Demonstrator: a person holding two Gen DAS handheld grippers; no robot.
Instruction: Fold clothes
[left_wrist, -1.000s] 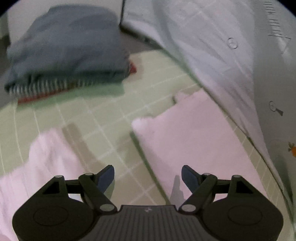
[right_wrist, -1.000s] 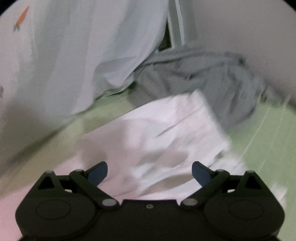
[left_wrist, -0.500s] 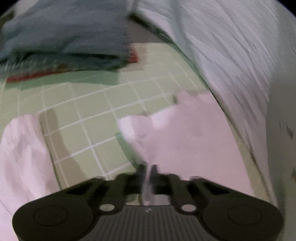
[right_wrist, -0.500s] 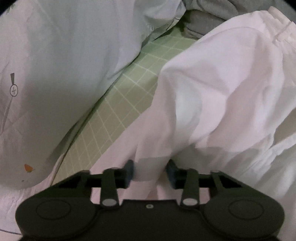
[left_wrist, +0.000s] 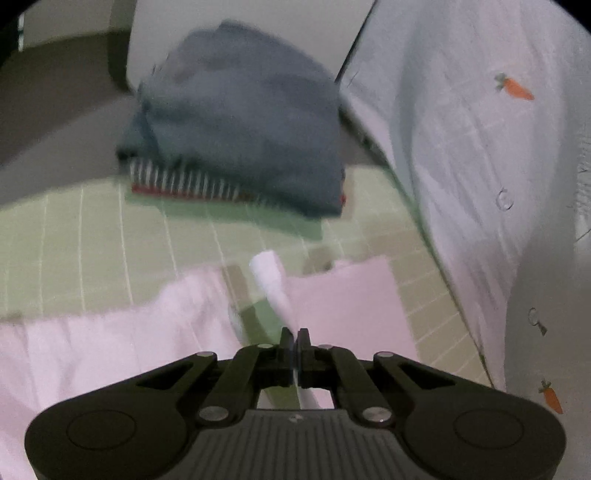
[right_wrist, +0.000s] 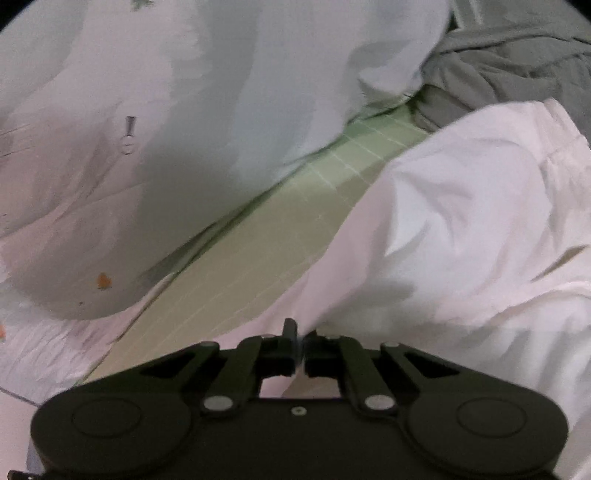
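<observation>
The left claw (left_wrist: 294, 338) is pinching with its two fingers pressed together, a thin fold of white garment (left_wrist: 273, 284) caught between the tips and rising up from them. The black linkage arms are drawn inward toward the centre. The right claw (right_wrist: 299, 338) is likewise clamping with its fingers nearly touching, an edge of the same white garment (right_wrist: 461, 229) gripped between them. Both claws are pointing forward and slightly downward over the cloth.
</observation>
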